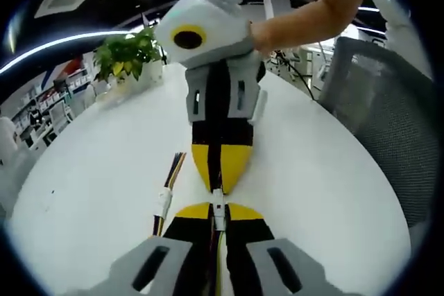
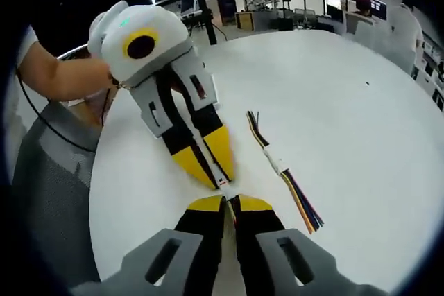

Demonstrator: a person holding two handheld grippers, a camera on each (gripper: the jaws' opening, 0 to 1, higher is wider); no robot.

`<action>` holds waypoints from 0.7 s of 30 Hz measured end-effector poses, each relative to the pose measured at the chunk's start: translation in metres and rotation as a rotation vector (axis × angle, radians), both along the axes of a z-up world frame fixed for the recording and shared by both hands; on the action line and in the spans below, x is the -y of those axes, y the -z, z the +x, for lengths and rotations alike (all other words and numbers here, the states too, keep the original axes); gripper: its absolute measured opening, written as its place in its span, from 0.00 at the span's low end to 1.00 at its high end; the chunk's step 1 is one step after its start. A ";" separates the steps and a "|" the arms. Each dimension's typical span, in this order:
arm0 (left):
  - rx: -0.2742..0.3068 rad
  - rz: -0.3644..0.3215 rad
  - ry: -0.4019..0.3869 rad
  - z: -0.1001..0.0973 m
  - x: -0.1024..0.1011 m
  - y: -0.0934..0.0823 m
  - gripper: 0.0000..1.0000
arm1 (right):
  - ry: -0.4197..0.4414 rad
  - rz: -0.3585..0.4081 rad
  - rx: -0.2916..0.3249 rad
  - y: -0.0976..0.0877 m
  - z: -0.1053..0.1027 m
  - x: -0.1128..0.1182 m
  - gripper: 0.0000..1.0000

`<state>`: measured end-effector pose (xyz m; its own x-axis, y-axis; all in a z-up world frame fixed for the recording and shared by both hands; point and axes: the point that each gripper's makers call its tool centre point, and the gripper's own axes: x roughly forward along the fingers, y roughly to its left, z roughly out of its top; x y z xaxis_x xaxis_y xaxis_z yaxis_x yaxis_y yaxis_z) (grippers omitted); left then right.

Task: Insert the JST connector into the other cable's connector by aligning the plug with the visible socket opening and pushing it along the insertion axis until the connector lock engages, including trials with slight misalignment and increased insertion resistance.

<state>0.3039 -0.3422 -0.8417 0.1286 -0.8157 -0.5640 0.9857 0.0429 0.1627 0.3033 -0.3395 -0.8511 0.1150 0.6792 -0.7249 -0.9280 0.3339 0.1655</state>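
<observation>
The JST connector [image 1: 218,207] sits at 12 o'clock from the left gripper [image 1: 218,221], whose jaws are pinched on its plug half. Facing it tip to tip, the right gripper [image 2: 229,206] clamps the socket half; their axes look collinear. A spare mated cable [image 2: 279,166] lies beside them on the white table [image 2: 361,102].

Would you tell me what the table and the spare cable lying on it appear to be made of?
Table: smooth white top, likely laminate; faint sheen, no grain.
Spare cable: thin coloured insulated wires, probably plastic-sheathed, meeting in a white, seemingly moulded plastic connector.
</observation>
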 end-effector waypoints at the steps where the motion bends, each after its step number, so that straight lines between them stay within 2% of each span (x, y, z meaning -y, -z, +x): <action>1: -0.001 -0.002 0.004 -0.001 0.000 0.000 0.00 | -0.005 -0.001 0.003 0.000 0.000 0.000 0.03; 7: 0.002 -0.006 -0.003 0.001 0.000 -0.001 0.00 | -0.005 0.005 0.019 -0.001 0.001 0.000 0.03; 10: -0.015 -0.024 -0.021 0.002 -0.001 -0.005 0.01 | -0.005 0.021 0.024 -0.003 0.001 0.000 0.03; 14: -0.028 -0.019 -0.057 0.004 -0.008 -0.008 0.12 | -0.011 0.028 0.032 -0.004 0.002 0.000 0.03; 19: -0.034 0.016 -0.069 0.001 -0.022 0.002 0.09 | -0.008 0.032 0.028 -0.003 -0.001 0.001 0.03; 21: -0.035 0.004 -0.067 0.000 -0.023 0.001 0.01 | -0.007 0.026 0.028 -0.002 -0.002 0.000 0.03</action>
